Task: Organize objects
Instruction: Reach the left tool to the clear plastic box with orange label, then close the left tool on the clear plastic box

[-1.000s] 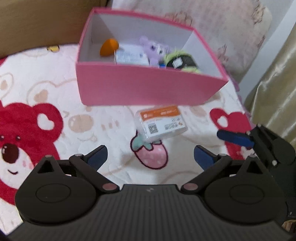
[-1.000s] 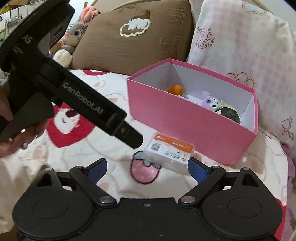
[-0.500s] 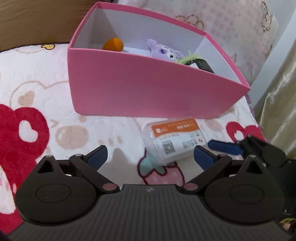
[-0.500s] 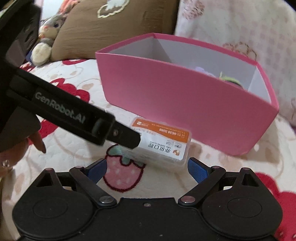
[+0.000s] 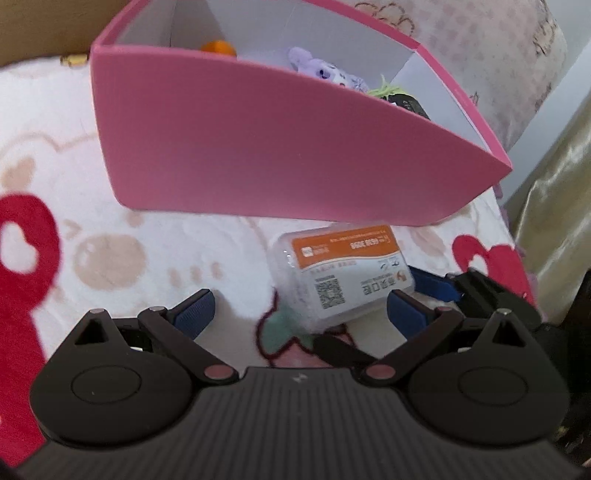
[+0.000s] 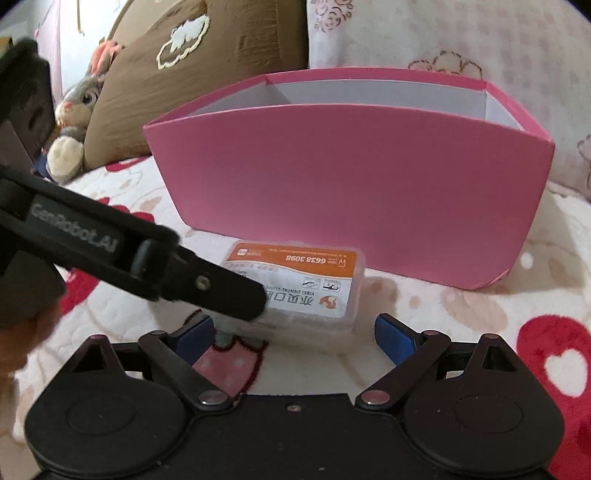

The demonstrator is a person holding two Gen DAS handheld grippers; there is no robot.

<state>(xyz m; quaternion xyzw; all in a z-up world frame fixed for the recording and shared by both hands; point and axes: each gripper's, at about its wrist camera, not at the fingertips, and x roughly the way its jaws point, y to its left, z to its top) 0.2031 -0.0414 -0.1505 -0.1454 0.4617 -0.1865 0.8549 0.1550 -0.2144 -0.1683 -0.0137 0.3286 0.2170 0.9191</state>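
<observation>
Now both tongs sit closer and lower vs 0.5 s ago: pink box (image 5: 288, 155) fills more of each view, and the clear plastic case (image 5: 341, 275) w/ orange-white label lies right at the fingertips. Left tongs (image 5: 299, 308) wide open, nothing gripped; the case sits between its blue pads, nearer the right-side pad (image 5: 404, 310). Right tongs (image 6: 295, 332) also wide open, holding nothing, case (image 6: 303, 284) just ahead of its gap. In the right wrist view the left tongs' black finger (image 6: 218, 288) now overlaps the case's near-left corner; contact can't tell. Case is on the bed, just beside the box's front wall, not inside.

Bed is covered w/ a white plush blanket (image 5: 129, 258) printed w/ red hearts, bears and a strawberry. Behind: brown pillow (image 6: 207, 74), floral pillow (image 6: 443, 33), gold curtain (image 5: 554, 206) at right.

Counts: 1 box, 1 case outside it, 3 items visible inside — orange thing (image 5: 218, 47), purple plush (image 5: 325, 72), green-black item (image 5: 400, 96). 1 grey bunny plush (image 6: 75, 125) by the brown pillow.
</observation>
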